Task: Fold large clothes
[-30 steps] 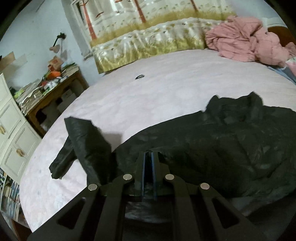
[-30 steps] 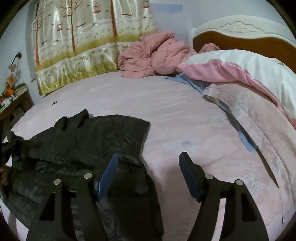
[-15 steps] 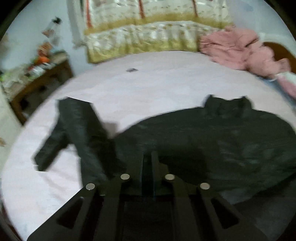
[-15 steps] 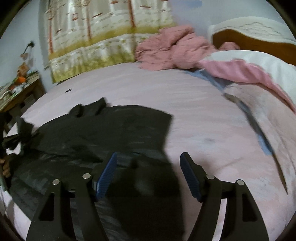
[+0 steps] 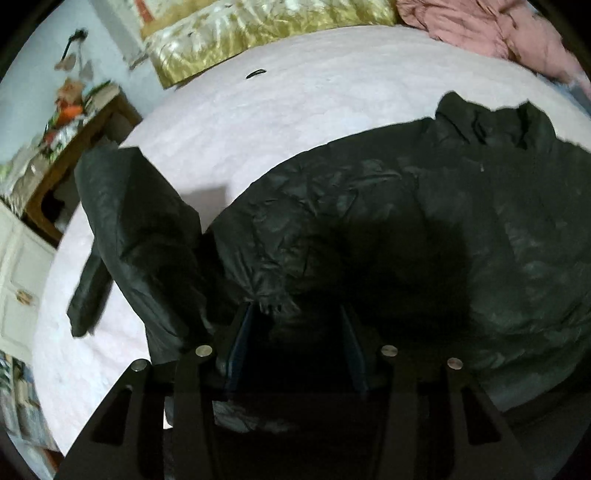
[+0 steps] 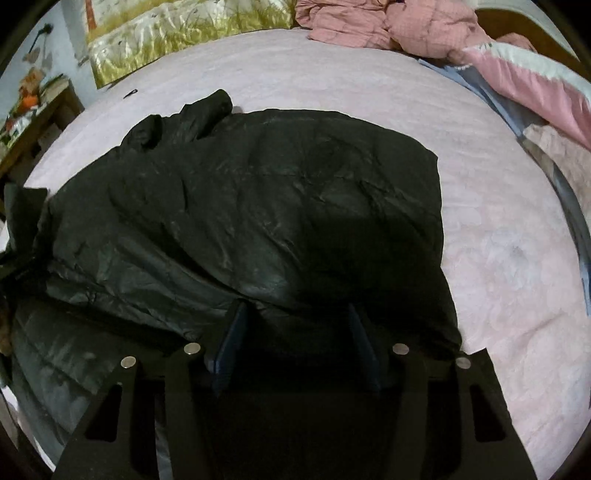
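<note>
A black puffy jacket (image 5: 369, 206) lies spread on the pink bed (image 5: 295, 99), collar at the far side. One sleeve (image 5: 125, 221) sticks out to the left. My left gripper (image 5: 297, 314) hangs low over the jacket's near left part. Its jaws are opening and crumpled fabric sits loose between the pads. In the right wrist view the jacket (image 6: 258, 192) fills the middle. My right gripper (image 6: 295, 310) is down at its near edge. Those jaws are closing, with a fold of fabric between them that the pads do not press.
A pink quilt (image 6: 388, 22) is heaped at the far side, and pink-and-white bedding (image 6: 535, 74) lies at the right. A cluttered wooden desk (image 5: 74, 122) and a white cabinet (image 5: 18, 277) stand left of the bed. A small dark item (image 5: 256, 74) lies on the sheet (image 6: 498, 258).
My left gripper's jaws went from shut to apart as it sank closer to the jacket. My right gripper moved from the bare sheet over the jacket's edge, lower, with its jaws a little narrower.
</note>
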Demonstrator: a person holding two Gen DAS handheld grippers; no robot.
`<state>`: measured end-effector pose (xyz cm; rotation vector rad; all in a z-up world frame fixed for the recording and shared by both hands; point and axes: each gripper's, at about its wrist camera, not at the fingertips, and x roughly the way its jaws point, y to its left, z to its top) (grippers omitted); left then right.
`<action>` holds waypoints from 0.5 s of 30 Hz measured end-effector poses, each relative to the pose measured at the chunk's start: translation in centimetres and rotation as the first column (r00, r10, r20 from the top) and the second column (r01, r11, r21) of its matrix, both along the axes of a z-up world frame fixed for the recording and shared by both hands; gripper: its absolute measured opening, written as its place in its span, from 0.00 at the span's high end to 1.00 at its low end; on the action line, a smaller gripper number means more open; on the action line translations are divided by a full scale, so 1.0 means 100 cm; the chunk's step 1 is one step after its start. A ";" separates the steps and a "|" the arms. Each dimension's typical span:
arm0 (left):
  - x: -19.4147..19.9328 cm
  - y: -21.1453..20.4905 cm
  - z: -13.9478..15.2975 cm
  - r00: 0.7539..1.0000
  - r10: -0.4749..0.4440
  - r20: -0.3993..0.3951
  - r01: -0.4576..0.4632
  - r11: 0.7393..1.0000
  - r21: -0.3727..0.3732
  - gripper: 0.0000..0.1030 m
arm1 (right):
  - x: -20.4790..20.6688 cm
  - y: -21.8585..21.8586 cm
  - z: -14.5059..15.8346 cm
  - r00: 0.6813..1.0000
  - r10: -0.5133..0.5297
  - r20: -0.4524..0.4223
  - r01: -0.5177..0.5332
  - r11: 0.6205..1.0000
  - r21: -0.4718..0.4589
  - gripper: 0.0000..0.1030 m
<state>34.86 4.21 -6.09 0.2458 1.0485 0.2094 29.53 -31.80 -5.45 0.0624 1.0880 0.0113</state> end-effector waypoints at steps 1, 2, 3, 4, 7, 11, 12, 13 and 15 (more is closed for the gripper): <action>0.000 -0.001 0.000 1.000 -0.003 0.001 0.003 1.000 0.004 0.52 | -0.002 -0.001 0.001 1.000 0.004 -0.001 -0.004 1.000 -0.008 0.47; 0.000 0.000 0.000 1.000 -0.002 0.004 0.002 1.000 -0.001 0.52 | -0.003 -0.001 0.000 1.000 0.009 -0.002 -0.010 1.000 -0.020 0.47; -0.001 0.001 0.001 1.000 0.000 0.010 0.000 1.000 -0.014 0.52 | -0.004 0.000 0.000 1.000 0.014 -0.001 -0.014 0.999 -0.034 0.47; -0.003 0.003 0.003 1.000 -0.002 0.024 0.002 1.000 -0.031 0.53 | -0.006 0.000 0.001 1.000 0.017 0.005 -0.017 0.999 -0.043 0.47; -0.019 0.010 0.021 0.992 -0.036 0.119 0.045 0.996 -0.079 0.55 | -0.019 -0.003 0.015 0.996 0.007 0.089 -0.004 1.000 -0.028 0.47; -0.067 0.018 0.073 0.949 -0.077 0.304 0.115 0.987 -0.112 0.55 | -0.049 -0.007 0.051 0.971 -0.002 0.241 -0.002 1.000 0.017 0.37; -0.075 0.020 0.083 0.939 -0.080 0.336 0.129 0.983 -0.128 0.55 | -0.055 -0.006 0.059 0.964 -0.002 0.266 -0.005 1.000 0.027 0.35; -0.088 0.022 0.096 0.924 -0.078 0.375 0.142 0.979 -0.146 0.55 | -0.062 -0.004 0.069 0.955 -0.003 0.295 -0.007 0.999 0.033 0.35; -0.116 0.026 0.122 0.889 -0.065 0.453 0.155 0.974 -0.165 0.55 | -0.077 0.002 0.086 0.936 -0.007 0.351 -0.002 1.000 0.025 0.32</action>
